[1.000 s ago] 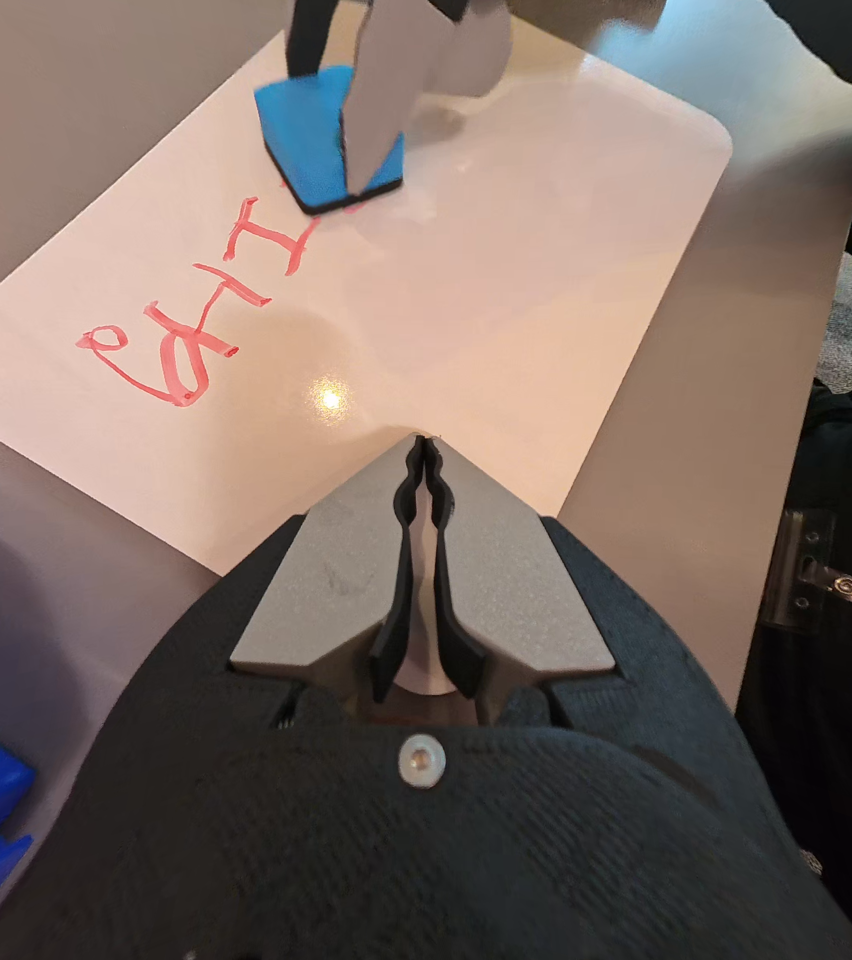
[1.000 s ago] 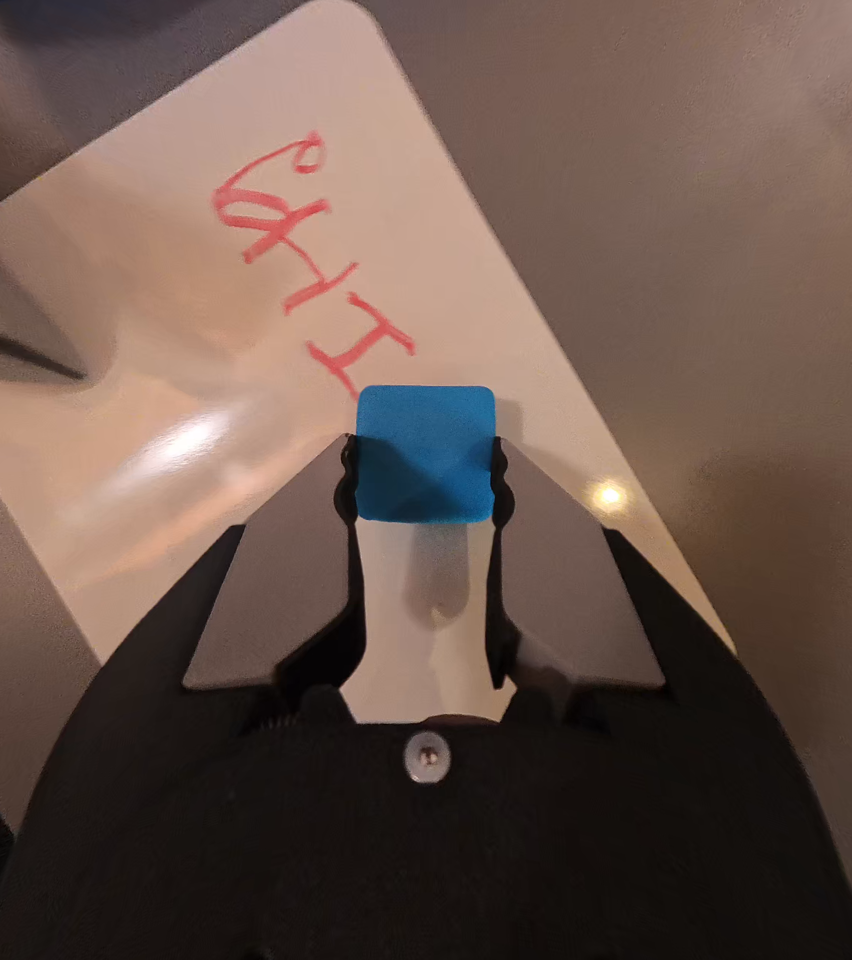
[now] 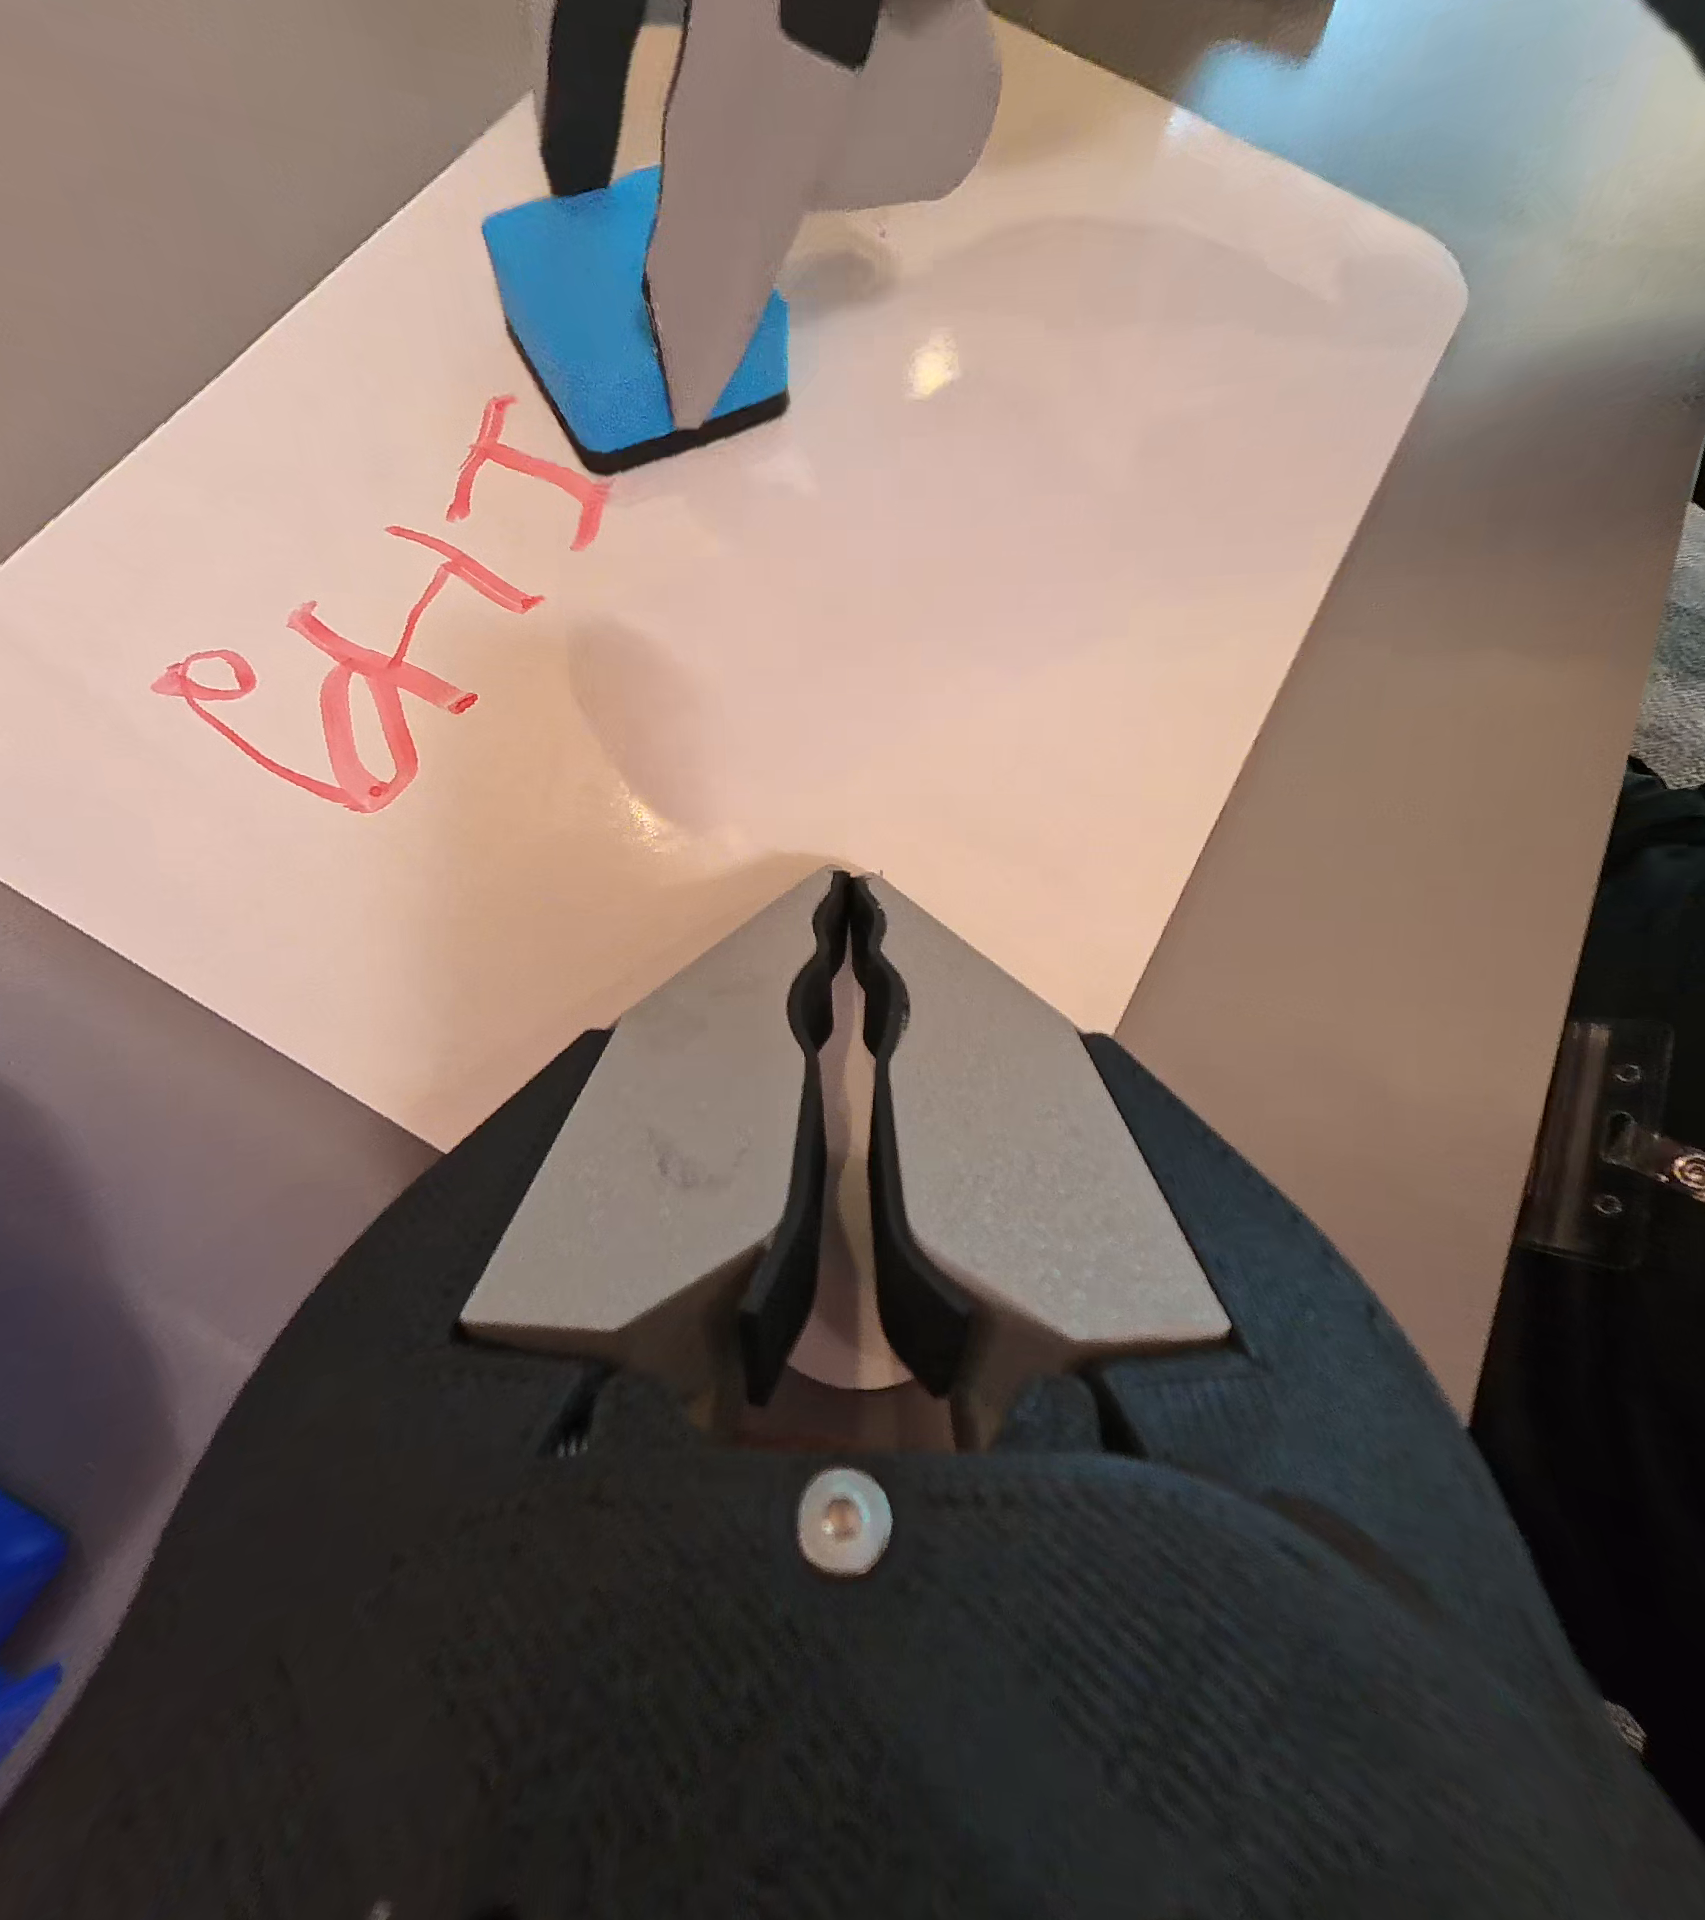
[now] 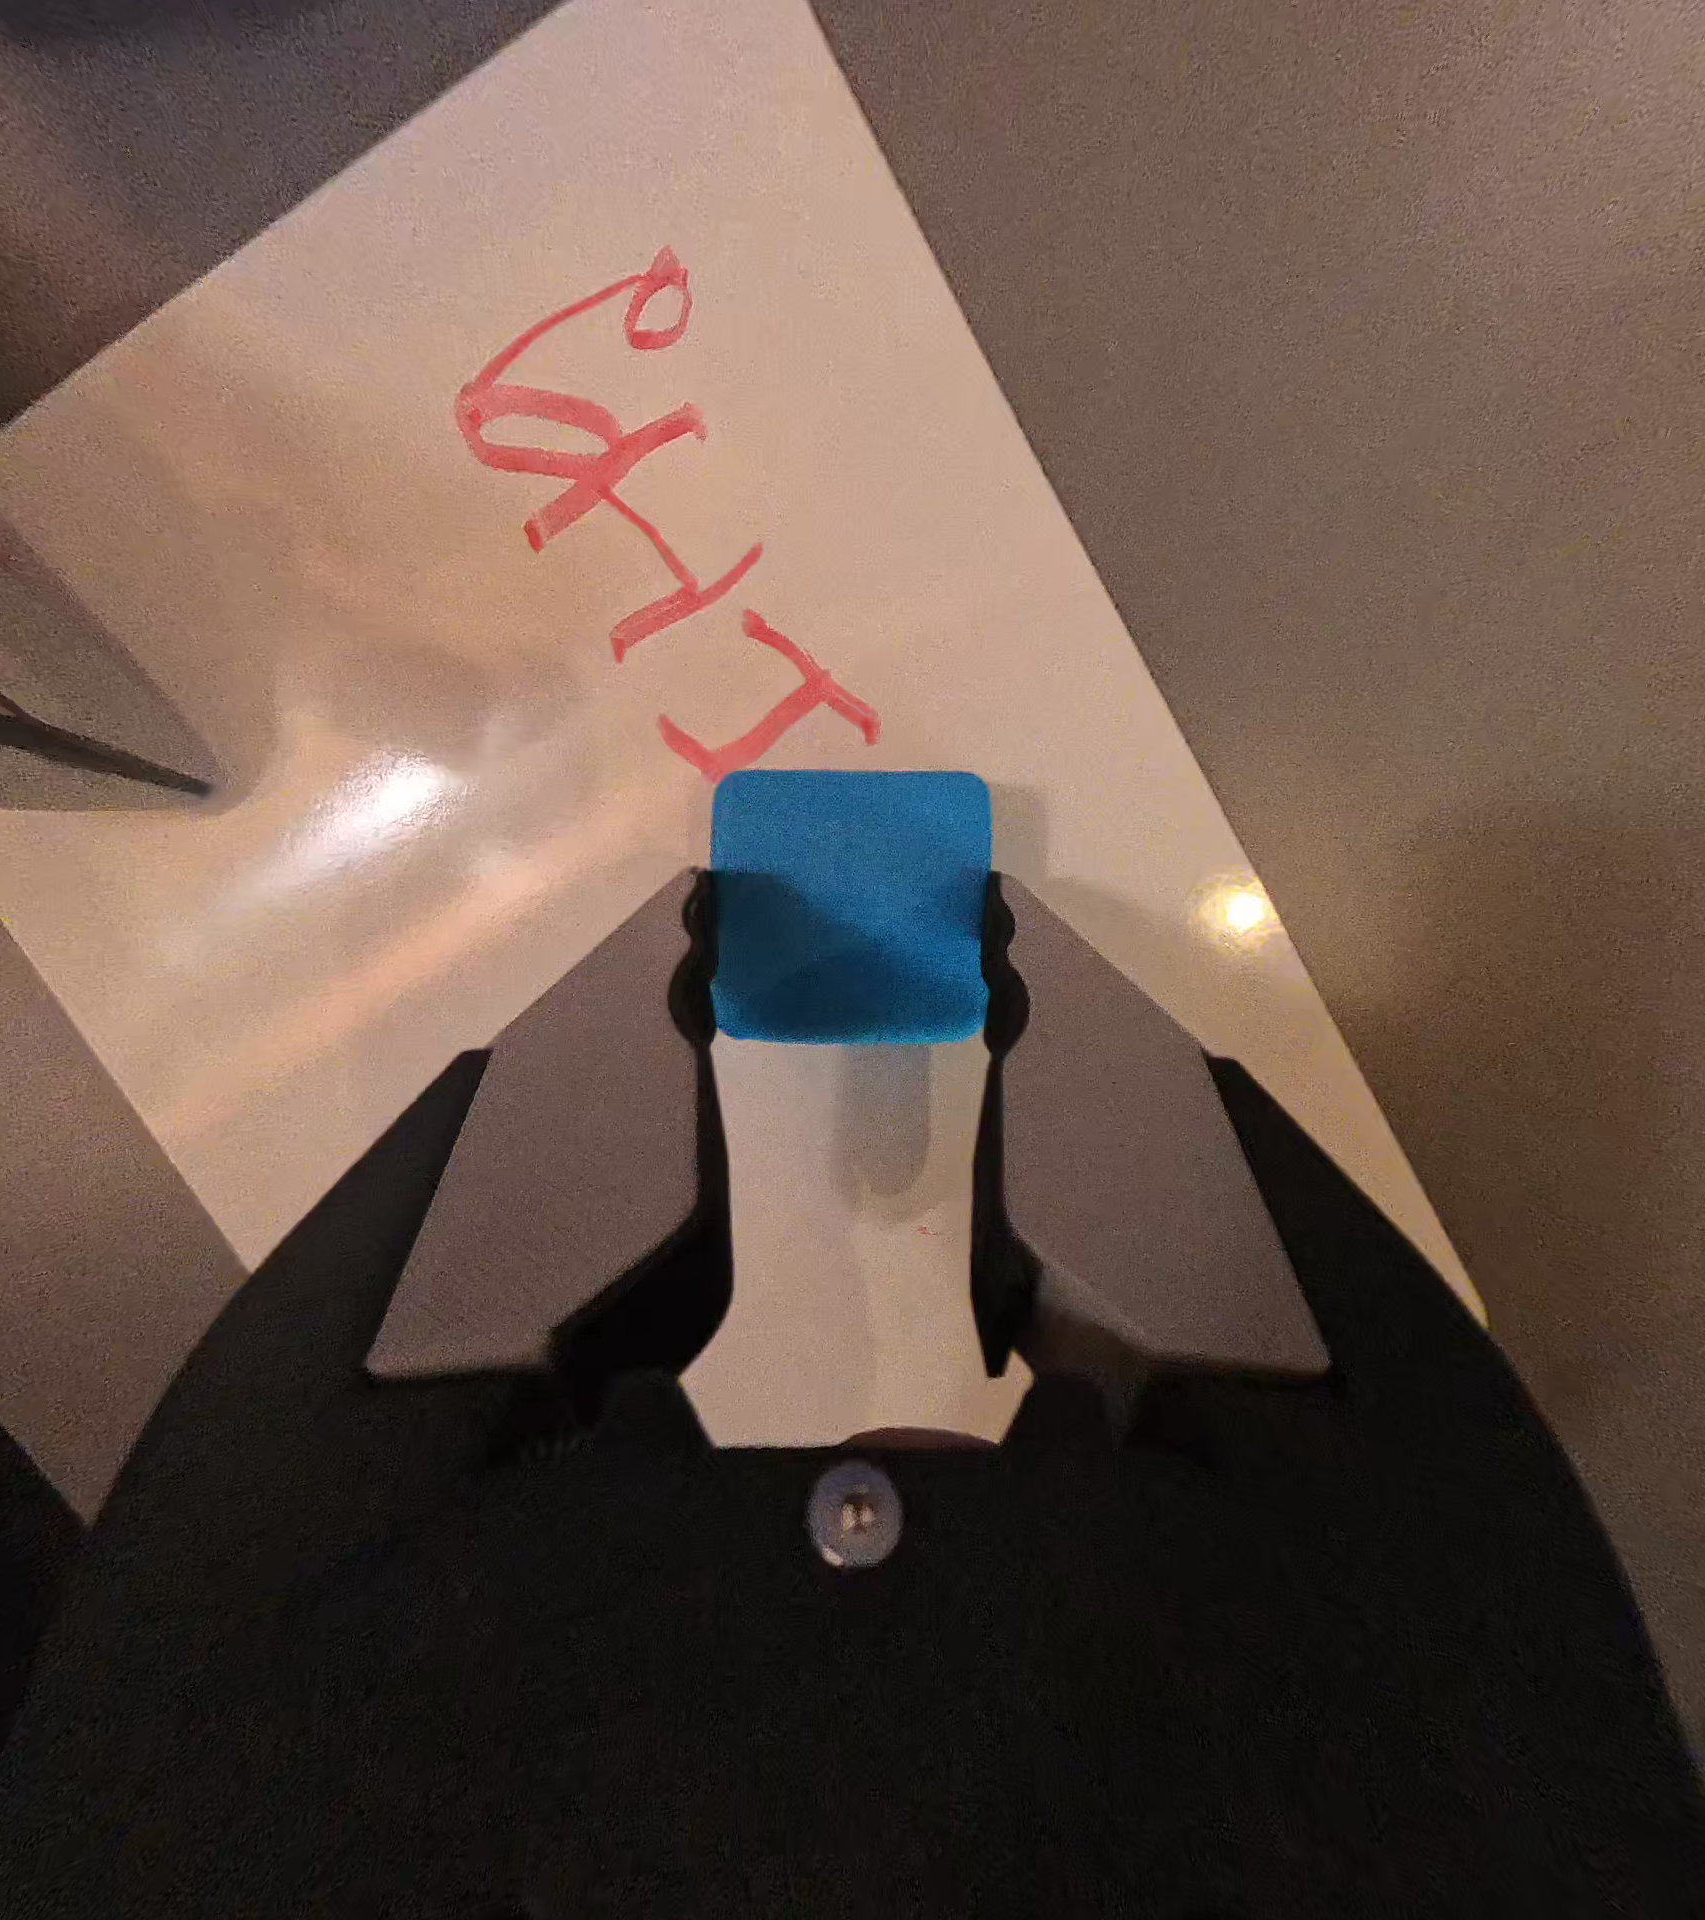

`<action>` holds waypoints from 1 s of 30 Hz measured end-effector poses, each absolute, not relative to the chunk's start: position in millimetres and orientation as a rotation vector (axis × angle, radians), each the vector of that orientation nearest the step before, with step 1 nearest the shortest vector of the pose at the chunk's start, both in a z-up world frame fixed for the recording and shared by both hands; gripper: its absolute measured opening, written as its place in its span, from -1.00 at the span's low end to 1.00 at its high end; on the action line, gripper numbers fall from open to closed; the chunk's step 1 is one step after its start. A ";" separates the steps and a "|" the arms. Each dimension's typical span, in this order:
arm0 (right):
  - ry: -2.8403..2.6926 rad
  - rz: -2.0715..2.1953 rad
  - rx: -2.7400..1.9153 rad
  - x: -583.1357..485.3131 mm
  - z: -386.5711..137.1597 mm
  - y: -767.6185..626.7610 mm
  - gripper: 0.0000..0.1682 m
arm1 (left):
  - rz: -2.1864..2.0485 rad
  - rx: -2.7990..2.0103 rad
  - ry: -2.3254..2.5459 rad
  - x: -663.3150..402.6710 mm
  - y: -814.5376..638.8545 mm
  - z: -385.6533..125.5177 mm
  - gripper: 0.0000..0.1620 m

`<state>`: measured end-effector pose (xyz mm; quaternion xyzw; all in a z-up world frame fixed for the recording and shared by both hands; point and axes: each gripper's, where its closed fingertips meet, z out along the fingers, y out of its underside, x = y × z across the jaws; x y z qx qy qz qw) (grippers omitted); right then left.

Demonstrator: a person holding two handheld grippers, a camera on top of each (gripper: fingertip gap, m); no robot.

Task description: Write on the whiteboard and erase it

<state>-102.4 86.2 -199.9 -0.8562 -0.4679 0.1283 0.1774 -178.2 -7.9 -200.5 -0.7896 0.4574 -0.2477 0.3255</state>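
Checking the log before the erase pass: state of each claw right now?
Left claw: closed, empty, over the whiteboard.
Right claw: closed on the blue eraser, beside the red writing.

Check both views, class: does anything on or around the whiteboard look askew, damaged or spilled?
Nothing stands out. The whiteboard lies flat on the table, undamaged, with red marks not yet wiped. The right gripper holds the blue eraser squarely at the marks' end; the left gripper is shut and empty.
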 end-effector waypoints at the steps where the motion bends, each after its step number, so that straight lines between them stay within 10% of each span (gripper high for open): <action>1: -1.347 0.310 -2.427 -101.9 -200.0 85.9 -0.42 | -0.651 -2.070 1.200 -178.3 -8.0 -200.5 -1.00; 30: -1.233 0.443 -2.491 -36.9 -198.1 62.8 -0.41 | -0.637 -2.069 1.194 -178.9 -8.8 -200.7 -1.00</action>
